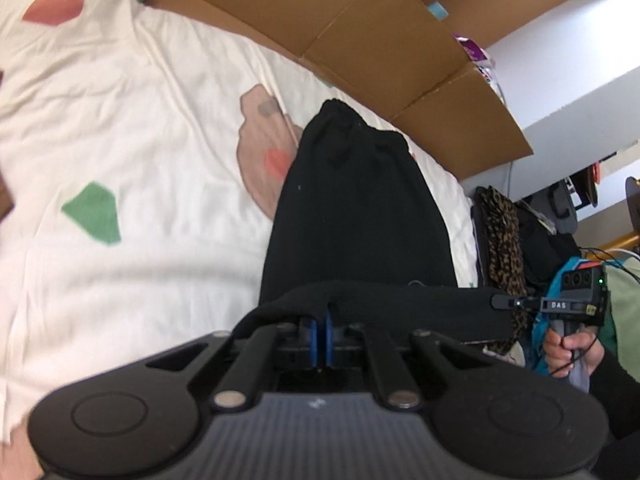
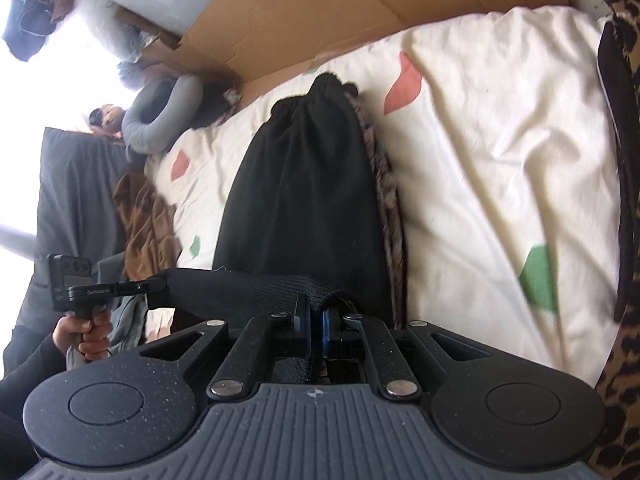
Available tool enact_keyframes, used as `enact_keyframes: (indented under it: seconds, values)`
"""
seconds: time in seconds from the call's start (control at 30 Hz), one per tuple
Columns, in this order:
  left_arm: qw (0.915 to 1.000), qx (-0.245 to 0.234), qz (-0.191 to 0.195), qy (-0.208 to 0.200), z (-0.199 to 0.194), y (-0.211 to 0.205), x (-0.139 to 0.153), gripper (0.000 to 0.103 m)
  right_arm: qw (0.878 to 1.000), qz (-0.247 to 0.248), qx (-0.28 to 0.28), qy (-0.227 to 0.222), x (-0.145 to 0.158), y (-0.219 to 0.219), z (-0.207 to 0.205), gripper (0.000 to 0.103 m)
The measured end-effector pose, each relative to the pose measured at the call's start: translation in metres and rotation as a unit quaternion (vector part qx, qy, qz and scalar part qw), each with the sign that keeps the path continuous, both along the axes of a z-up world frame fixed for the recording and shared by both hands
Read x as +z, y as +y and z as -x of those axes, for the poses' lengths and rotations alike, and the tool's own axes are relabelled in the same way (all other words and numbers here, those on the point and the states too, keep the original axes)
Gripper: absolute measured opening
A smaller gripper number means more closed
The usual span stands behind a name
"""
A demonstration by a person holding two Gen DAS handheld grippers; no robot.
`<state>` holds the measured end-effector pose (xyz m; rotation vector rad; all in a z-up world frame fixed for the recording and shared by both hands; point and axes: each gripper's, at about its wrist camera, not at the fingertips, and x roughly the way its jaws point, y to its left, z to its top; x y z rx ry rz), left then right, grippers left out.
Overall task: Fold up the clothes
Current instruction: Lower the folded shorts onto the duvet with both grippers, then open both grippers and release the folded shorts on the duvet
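Nearest the lenses, the left tongs (image 1: 320, 332) and right tongs (image 2: 314, 330) are each clamped on one end of the black garment's (image 1: 356, 216) near edge, holding that hem lifted and stretched between them, probably to carry it over for a fold. Beyond, the garment lies on the white bed cover (image 1: 132, 128), its long axis running away toward the cardboard (image 1: 360, 32), gathered waistband farthest.
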<state>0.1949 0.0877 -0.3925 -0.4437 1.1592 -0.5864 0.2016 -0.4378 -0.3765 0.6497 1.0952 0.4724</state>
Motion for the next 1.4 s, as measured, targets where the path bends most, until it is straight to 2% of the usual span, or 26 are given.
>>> enact_keyframes:
  seconds: [0.57,0.83,0.9,0.93,1.0,1.07,1.1,1.13,1.23,1.4]
  values:
    - [0.9988,0.033,-0.01,-0.035,-0.031,-0.01,0.003,0.004,0.999,0.009,-0.03,-0.025,-0.001,-0.001,-0.033,0.004]
    - [0.9986,0.027,-0.03,-0.034,-0.051,-0.018,-0.019,0.005,0.998,0.042,-0.032,-0.021,-0.017,0.002,-0.053,0.004]
    - [0.9986,0.028,-0.038,-0.026,-0.055,-0.019,-0.028,0.007,0.998,0.051,-0.035,-0.017,-0.022,0.002,-0.056,0.006]
    - [0.9983,0.028,-0.044,-0.026,-0.055,-0.019,-0.029,0.012,0.998,0.055,-0.036,-0.015,-0.025,0.003,-0.057,0.006]
    - [0.9977,0.027,-0.055,-0.028,-0.052,-0.019,-0.028,0.02,0.997,0.067,-0.034,-0.016,-0.024,0.005,-0.058,0.011]
    - [0.9974,0.027,-0.059,-0.033,-0.047,-0.017,-0.024,0.035,0.996,0.081,-0.03,-0.019,-0.021,0.007,-0.057,0.022]
    - [0.9973,0.026,-0.059,-0.036,-0.043,-0.015,-0.022,0.036,0.995,0.089,-0.026,-0.023,-0.017,0.008,-0.056,0.027]
    - [0.9971,0.024,-0.061,-0.039,-0.04,-0.014,-0.02,0.038,0.995,0.095,-0.023,-0.027,-0.014,0.009,-0.054,0.036]
    - [0.9945,0.011,-0.091,-0.051,-0.029,-0.016,-0.015,0.043,0.992,0.114,-0.021,-0.039,-0.004,0.009,-0.047,0.053]
    - [0.9902,-0.016,-0.129,-0.051,-0.02,-0.025,-0.021,0.054,0.987,0.15,-0.014,-0.054,0.011,0.011,-0.03,0.064]
